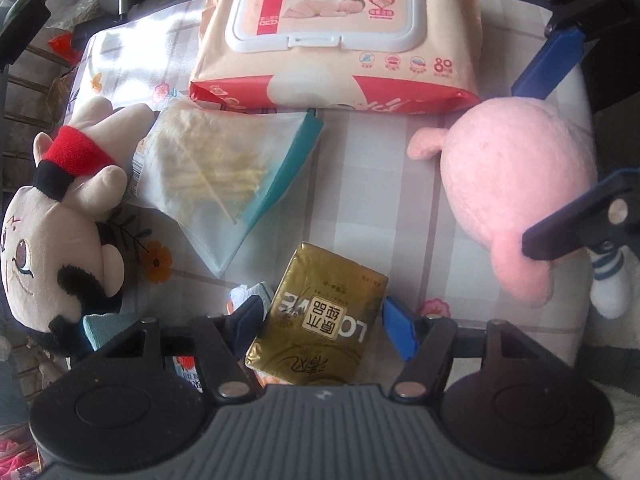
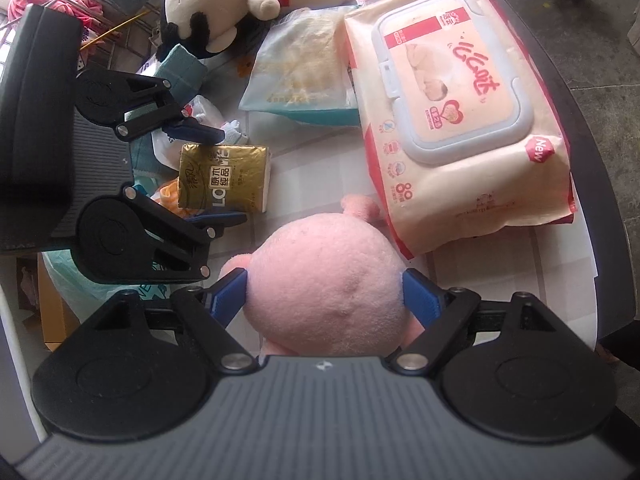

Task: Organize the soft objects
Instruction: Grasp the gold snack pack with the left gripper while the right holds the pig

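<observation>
- Currently, the right gripper is closed on the pink plush toy; both blue fingers press into its round body from either side.
- The pink plush toy sits at the near edge of the checked tablecloth, just beside the wet-wipes pack, and one small pink limb points toward that pack.
- The left gripper straddles the gold tissue pack. Its jaws stand apart on either side of the pack; whether the pads press on the wrapper cannot be told.
- The gold tissue pack lies flat on the tablecloth, between the pink plush toy and a clutter of small packets at the table edge.
- The wet-wipes pack lies flat at the far side, white flip lid upward and shut.
- A translucent pouch with a teal edge lies against the wet-wipes pack.
- The cream doll with the red band lies on its side, touching the pouch.
</observation>
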